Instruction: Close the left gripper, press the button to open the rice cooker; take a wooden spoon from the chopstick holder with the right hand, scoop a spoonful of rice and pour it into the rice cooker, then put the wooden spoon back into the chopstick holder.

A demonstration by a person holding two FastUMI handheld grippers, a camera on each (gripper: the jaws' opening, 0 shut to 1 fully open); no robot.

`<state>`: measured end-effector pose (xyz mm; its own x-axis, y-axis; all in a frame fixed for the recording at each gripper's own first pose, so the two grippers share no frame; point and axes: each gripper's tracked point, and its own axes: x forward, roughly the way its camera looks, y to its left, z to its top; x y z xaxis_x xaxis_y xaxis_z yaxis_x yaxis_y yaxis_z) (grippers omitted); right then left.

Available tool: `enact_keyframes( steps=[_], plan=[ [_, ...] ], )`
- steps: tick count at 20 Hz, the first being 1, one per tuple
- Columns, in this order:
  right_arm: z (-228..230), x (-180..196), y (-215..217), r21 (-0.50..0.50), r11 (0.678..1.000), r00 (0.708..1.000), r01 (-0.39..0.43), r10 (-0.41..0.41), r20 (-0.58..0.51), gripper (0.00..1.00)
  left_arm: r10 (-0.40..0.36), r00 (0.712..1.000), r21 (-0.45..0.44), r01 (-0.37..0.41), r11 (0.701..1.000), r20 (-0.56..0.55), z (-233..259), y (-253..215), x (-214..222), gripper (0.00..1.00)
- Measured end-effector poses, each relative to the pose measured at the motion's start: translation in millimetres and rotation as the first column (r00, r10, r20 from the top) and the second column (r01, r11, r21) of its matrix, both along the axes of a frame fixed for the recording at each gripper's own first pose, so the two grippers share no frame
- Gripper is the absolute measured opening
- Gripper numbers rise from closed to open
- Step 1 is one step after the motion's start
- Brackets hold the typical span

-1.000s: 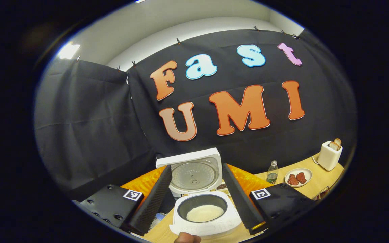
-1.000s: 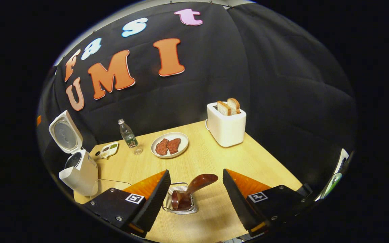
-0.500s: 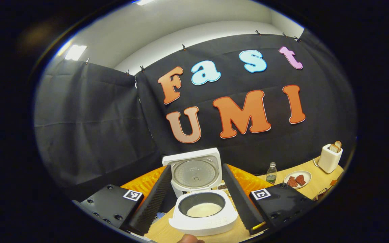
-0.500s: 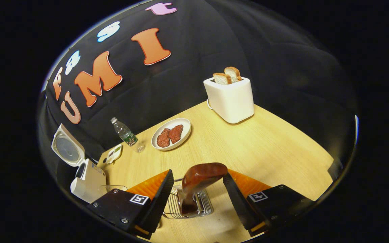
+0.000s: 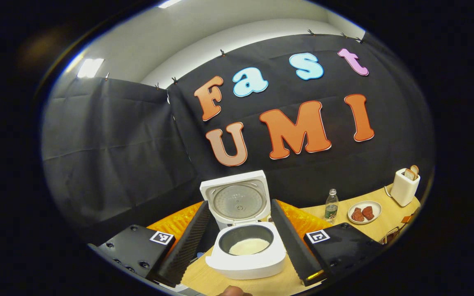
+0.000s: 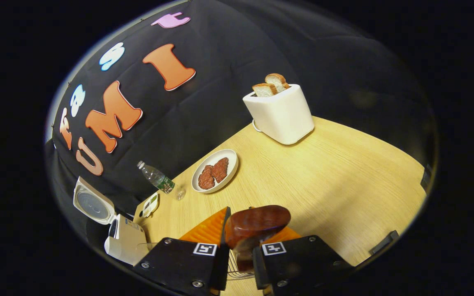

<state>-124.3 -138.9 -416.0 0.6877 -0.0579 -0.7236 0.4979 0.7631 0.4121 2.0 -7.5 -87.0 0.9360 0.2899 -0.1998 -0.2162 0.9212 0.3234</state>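
Glossy red-brown wooden spoon (image 6: 257, 222) | handle pinched by right hand-held gripper (image 6: 239, 246)

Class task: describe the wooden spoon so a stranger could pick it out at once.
Start at the wooden table with the white toaster at its far end. At the near edge, the right gripper is shut on the wooden spoon. It is the one glossy reddish-brown thing, standing in a wire holder.

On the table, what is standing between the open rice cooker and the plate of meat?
In the left gripper view, a plastic bottle stands between the rice cooker and the plate of meat; the right gripper view agrees.
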Motion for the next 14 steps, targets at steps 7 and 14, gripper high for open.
enact_keyframes(
  steps=[7, 14],
  plan=[
    [27.9, 11.5, 3.6, -0.064, 0.997, 0.997, -0.042, 0.046, 0.061, 0.20, -0.023, 0.999, 0.004, 0.023, 1.000, -0.022, -11.5, -18.4, -0.4, 1.00],
    [122.4, 30.7, 15.1, -0.188, 0.982, 0.978, -0.001, 0.040, 0.203, 0.20, -0.115, 0.993, -0.078, 0.114, 0.990, -0.012, -30.9, 9.4, 22.4, 1.00]
  ],
)
